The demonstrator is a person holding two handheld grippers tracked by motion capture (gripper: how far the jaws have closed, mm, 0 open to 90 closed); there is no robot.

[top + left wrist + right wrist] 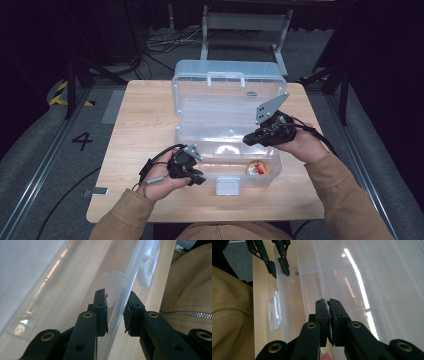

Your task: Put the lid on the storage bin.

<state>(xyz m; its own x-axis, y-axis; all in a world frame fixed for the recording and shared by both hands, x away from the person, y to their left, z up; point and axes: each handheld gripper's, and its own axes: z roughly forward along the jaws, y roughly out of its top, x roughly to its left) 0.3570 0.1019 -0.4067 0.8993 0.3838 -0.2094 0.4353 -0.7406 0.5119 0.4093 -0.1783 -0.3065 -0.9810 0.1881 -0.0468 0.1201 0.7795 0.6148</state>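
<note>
Here, a clear plastic box (227,150) sits mid-table on the wooden table (145,115), lid (227,80) swung up at the box's far side. A clear inner tray (220,120) rests across the box's upper part. W/in the box, near its front right corner, lies a small red-and-yellow item (257,168); too small to tell what it is. A latch tab (227,185) hangs from the box's front wall, about mid-front.

Left gripper (196,177) is at the box's front left corner, held in the person's left hand (162,182). In the left gripper view, its jaws straddle the box's front wall (117,305): one pad inside the box, one outside, w/ a gap on both sides of the plastic, so jaws are parted and not pinching. The right gripper view shows the same thing from afar, left gripper (279,269) astride the wall's rim.

Right gripper (248,140) is over the box's right half, held in the right hand (305,145), pointing toward the box's middle. In the right gripper view, its jaws are closed nearly pad to pad on the thin edge of the inner tray (322,293), approx at the tray's near long side.

Tan sleeves (345,200) sit on the near side of the box.
</note>
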